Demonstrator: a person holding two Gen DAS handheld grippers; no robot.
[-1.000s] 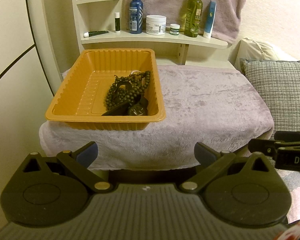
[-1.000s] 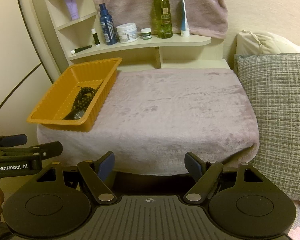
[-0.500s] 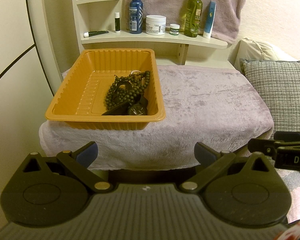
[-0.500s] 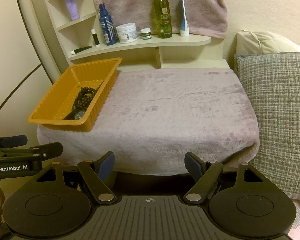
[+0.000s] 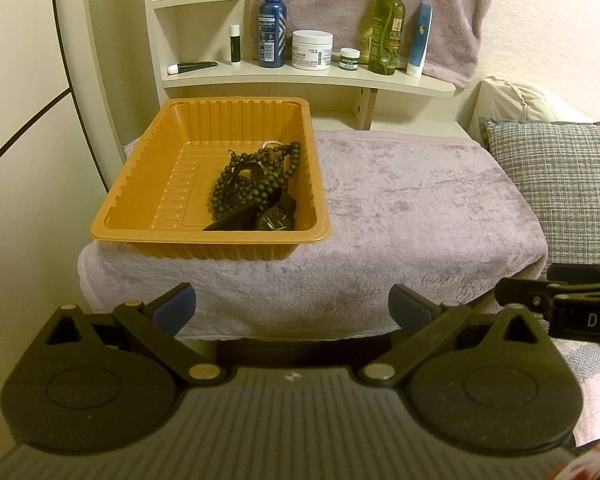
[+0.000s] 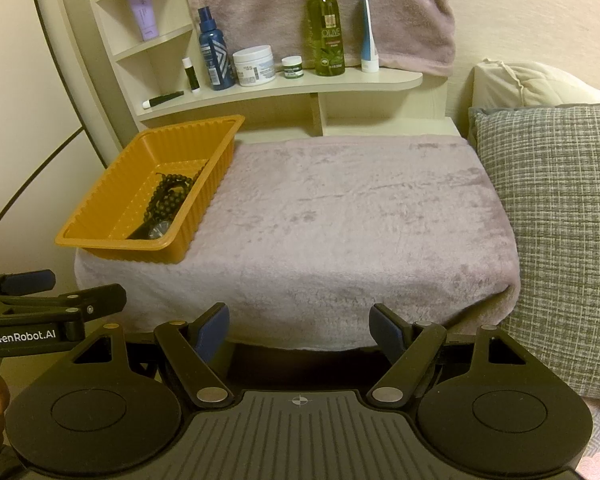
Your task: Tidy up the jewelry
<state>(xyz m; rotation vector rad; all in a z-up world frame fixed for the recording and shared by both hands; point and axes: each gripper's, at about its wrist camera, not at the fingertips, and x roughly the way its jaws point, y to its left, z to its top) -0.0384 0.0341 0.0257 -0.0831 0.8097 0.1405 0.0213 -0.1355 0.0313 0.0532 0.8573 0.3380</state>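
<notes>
An orange plastic tray [image 5: 148, 184] [image 6: 100, 216] sits on the left end of a towel-covered stand. Inside it lie a string of dark beads [image 5: 256, 180] [image 6: 172, 192], a black wristwatch [image 5: 274, 222] [image 6: 156, 232] and a bit of white pearl strand [image 5: 272, 145]. My left gripper [image 5: 292, 308] hangs open in front of the stand's near edge, below the tray, with nothing between its blue pads. My right gripper [image 6: 300, 326] is open too, empty, facing the middle of the stand's front edge. Each gripper shows at the side of the other's view.
A pale purple towel [image 6: 360, 216] covers the stand. A shelf [image 5: 300, 78] behind holds a blue bottle [image 5: 272, 28], a white jar [image 5: 312, 50], an olive oil bottle [image 6: 326, 32] and tubes. A grey checked pillow [image 6: 560, 216] lies on the right. A curved wall panel stands at the left.
</notes>
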